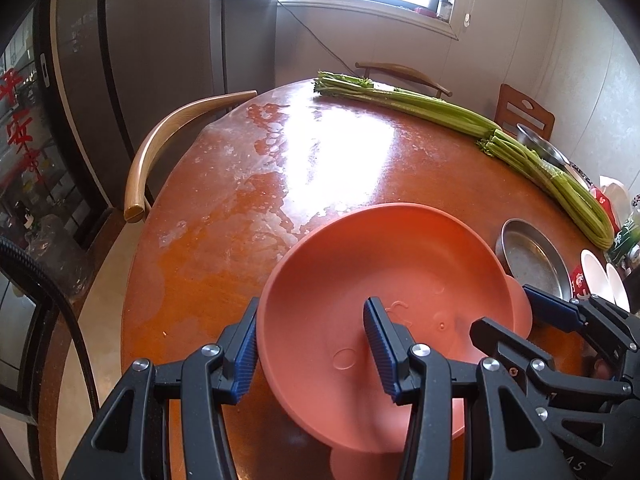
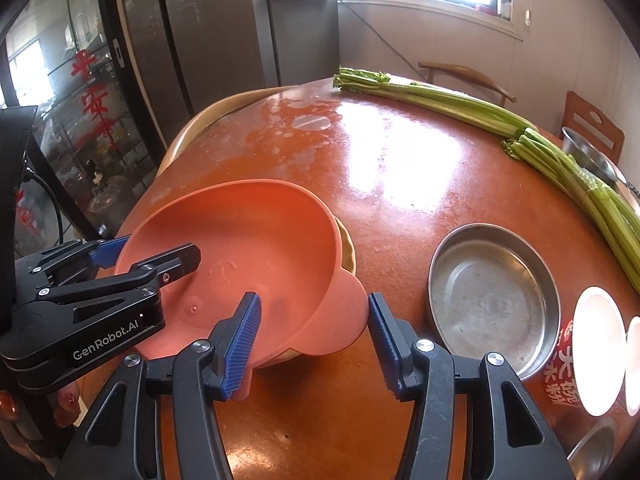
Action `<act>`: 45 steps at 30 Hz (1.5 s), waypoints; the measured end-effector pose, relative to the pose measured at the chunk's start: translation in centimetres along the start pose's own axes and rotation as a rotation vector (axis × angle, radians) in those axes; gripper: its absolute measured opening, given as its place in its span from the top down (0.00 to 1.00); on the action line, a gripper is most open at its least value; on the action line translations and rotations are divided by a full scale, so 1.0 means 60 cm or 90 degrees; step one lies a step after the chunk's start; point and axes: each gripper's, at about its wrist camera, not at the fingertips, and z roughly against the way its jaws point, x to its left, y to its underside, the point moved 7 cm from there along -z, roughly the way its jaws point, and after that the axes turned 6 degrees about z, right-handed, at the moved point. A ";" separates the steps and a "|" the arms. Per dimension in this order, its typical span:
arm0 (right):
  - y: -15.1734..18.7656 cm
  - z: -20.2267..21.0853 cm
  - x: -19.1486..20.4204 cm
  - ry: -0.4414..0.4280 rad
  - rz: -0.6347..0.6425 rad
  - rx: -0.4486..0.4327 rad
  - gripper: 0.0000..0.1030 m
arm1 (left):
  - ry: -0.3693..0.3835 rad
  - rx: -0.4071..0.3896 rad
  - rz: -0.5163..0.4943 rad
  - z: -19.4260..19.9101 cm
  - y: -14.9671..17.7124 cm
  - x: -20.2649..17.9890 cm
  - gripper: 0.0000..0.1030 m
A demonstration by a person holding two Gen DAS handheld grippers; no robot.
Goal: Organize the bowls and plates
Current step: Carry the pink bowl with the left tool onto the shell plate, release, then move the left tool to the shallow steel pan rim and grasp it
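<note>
**Left wrist view: salmon bowl gripped by both tongs over the desk**

The left tongs [image 1: 312,344] are clamping the near rim of the salmon-pink eared plastic bowl [image 1: 384,276], which is lying empty and tilted above the glossy red-brown round desk [image 1: 224,240]. The right tongs [image 2: 314,340] are pinching the bowl's rounded ear. Just to its right, a shallow round steel pan [image 2: 494,300] is sitting empty on the desk, beside white bowls [image 2: 598,350]. Long green celery stalks [image 1: 440,110] are lying along the far edge.
</note>
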 end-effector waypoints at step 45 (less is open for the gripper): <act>0.009 -0.008 -0.022 -0.010 -0.047 0.002 0.45 | -0.028 0.001 -0.003 -0.017 0.004 0.008 0.52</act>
